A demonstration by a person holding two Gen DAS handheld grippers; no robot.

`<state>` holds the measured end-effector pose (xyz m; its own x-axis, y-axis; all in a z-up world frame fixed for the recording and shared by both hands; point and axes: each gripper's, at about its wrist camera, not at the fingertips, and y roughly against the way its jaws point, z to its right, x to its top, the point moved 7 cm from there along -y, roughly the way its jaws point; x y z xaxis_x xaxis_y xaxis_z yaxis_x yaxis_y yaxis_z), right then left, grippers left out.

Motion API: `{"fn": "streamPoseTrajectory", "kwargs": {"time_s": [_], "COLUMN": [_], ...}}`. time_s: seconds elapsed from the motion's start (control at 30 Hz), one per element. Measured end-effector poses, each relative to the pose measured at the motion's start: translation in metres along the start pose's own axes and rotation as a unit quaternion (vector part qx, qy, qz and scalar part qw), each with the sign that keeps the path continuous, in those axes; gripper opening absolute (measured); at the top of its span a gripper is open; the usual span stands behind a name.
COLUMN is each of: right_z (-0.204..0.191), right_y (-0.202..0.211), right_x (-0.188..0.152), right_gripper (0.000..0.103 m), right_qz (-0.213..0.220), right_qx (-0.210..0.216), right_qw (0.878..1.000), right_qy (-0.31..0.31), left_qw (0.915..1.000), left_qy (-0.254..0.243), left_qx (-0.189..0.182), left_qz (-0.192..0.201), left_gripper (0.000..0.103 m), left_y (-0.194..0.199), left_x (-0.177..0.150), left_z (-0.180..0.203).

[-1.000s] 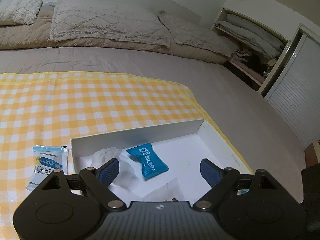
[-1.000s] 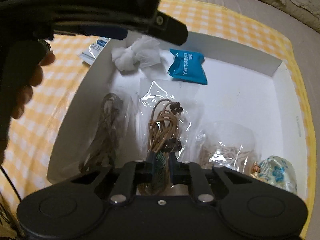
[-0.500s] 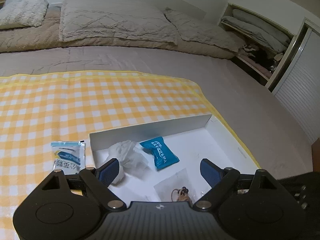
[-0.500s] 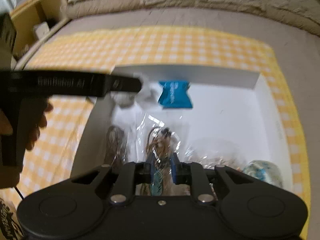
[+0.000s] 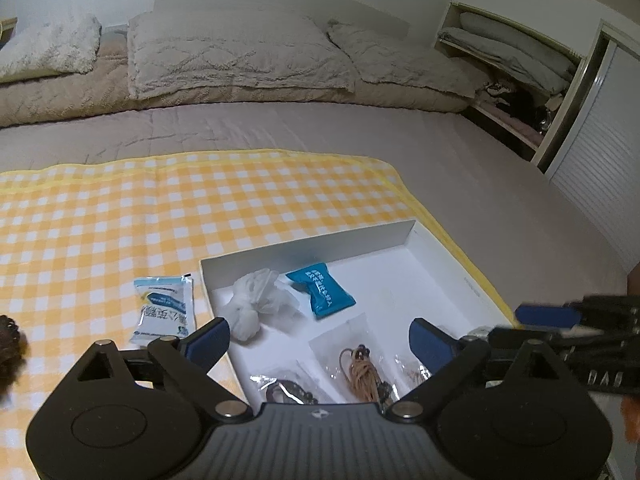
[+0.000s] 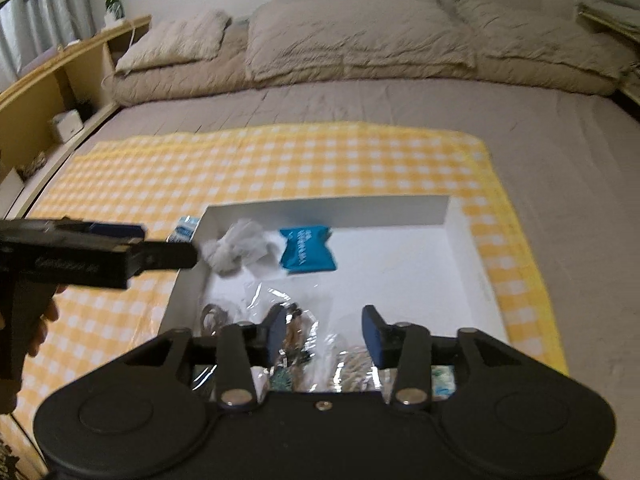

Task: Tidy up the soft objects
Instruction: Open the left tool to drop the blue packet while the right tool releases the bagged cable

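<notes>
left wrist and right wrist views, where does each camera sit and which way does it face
Left wrist: sits on the left gripper, angled down at the shallow white cardboard box on the yellow checked cloth; own jaws opening, empty; the right gripper enters from the right.
Right wrist: sits on the right gripper, angled down over the box's near side; jaws opening, nothing gripped; the left gripper and a hand show at left.
Shared: box, crumpled white tissue, blue sachet, beige pillows.

The left gripper (image 5: 320, 334) hangs over a white box (image 5: 308, 240), its jaws opening with nothing between them. In the box lie a white cloth (image 5: 254, 300), a blue pack (image 5: 322, 288) and bagged cords (image 5: 362, 372). A pale packet (image 5: 164, 306) lies just beside the box on the yellow checked cloth (image 5: 160, 208).
</notes>
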<state>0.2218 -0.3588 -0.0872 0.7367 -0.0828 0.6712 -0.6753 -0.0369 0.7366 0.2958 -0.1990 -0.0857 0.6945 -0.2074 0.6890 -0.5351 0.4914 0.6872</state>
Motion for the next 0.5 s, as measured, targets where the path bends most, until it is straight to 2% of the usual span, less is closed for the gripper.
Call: {"fn": "streamPoseTrajectory", "kwargs": {"time_s": [0.13, 0.3, 0.5], "right_z": [0.009, 0.013, 0.011], "right_y": [0.013, 0.025, 0.035], "right_x": [0.002, 0.003, 0.003], "right_gripper": [0.055, 0.078, 0.098], "right_qz": [0.020, 0.039, 0.056], "right_qx": [-0.014, -0.033, -0.049], "right_qw": [1.000, 0.999, 0.997], "right_qy": [-0.008, -0.010, -0.005], "left_qw": [0.9999, 0.9996, 0.9986], "left_qy": [-0.010, -0.010, -0.014], "left_qx": [0.010, 0.026, 0.051], "left_qz": [0.003, 0.004, 0.006], "left_gripper": [0.103, 0.103, 0.103], "left_y": [0.013, 0.024, 0.036], "left_x": [-0.004, -0.009, -0.013], "left_z": [0.004, 0.003, -0.001]}}
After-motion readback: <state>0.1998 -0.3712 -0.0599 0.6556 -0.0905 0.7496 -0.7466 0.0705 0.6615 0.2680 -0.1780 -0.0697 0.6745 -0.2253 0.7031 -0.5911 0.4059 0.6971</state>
